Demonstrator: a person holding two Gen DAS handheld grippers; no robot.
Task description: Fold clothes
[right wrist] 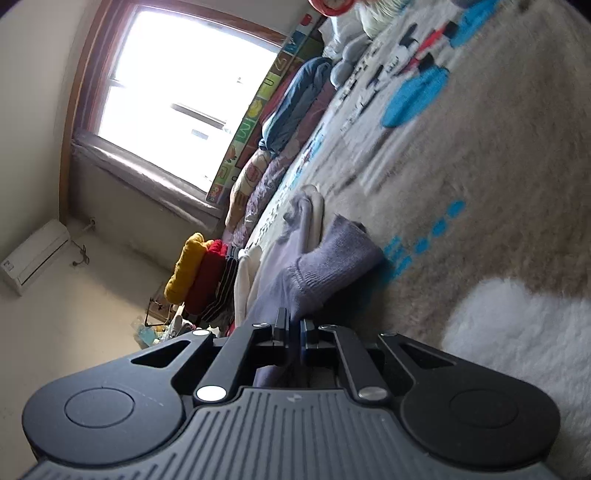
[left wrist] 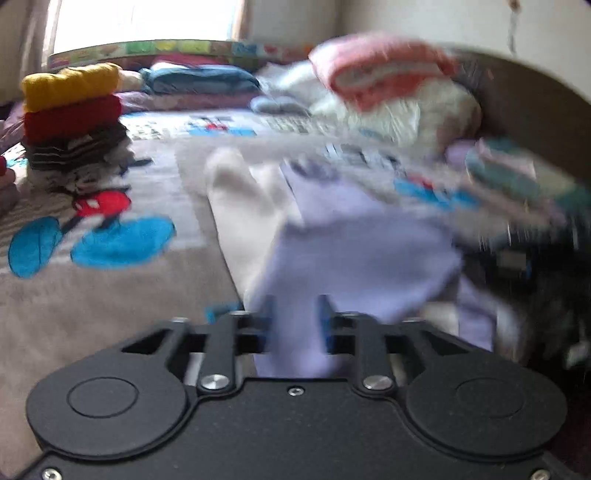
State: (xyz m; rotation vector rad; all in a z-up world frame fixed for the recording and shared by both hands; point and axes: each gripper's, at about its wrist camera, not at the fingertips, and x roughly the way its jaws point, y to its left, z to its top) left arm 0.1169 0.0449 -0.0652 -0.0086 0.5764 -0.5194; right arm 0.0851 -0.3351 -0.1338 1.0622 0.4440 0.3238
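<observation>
The right claw (right wrist: 293, 328) is clamped on the cuff of a lavender sock (right wrist: 325, 258), holding it steady on the bed (right wrist: 480, 184) for folding. The left claw (left wrist: 295, 314) stands partly apart with lavender fabric between its pads, seemingly loose. Beyond sit one cream garment (left wrist: 243, 206) and one stack of folded clothes (left wrist: 74, 125)

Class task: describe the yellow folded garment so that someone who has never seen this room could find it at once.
Find the bed with the cartoon-print blanket beneath the bright window. On it stands a stack of folded clothes. The yellow garment lies on top, directly above a red one; nothing else in the stack is yellow.
</observation>
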